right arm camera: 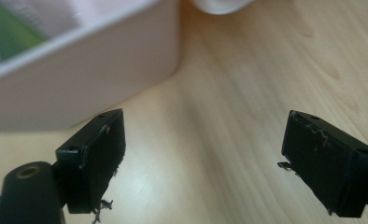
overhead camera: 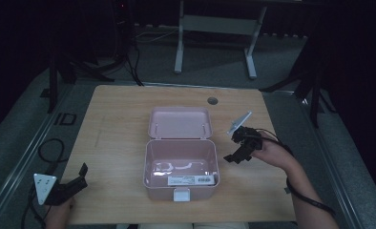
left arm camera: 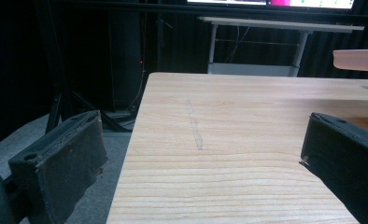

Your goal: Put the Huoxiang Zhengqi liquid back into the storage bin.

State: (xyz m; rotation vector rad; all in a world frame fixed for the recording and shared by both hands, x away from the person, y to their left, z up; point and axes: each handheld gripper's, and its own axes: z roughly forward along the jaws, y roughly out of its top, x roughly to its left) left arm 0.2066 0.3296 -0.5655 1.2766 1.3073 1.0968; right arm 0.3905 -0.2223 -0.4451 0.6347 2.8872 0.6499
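Note:
A pink plastic box [overhead camera: 181, 167] stands open in the middle of the wooden table [overhead camera: 114, 129], its lid [overhead camera: 180, 122] laid back behind it. Inside lie a white labelled item [overhead camera: 191, 179] and some clear pieces. My right gripper [overhead camera: 237, 153] hovers just right of the box, open and holding nothing; in the right gripper view [right arm camera: 203, 154] the box wall [right arm camera: 79, 79] is close at upper left. At the table's near left corner my left gripper [overhead camera: 76, 179] is open, and in the left gripper view [left arm camera: 203, 158] its jaws frame bare wood.
A round cable hole [overhead camera: 212, 100] marks the table's far edge. A white desk frame [overhead camera: 214, 33] stands on the floor beyond. Black cables [overhead camera: 50, 148] trail off the left side. The box's front latch [overhead camera: 181, 194] faces the near edge.

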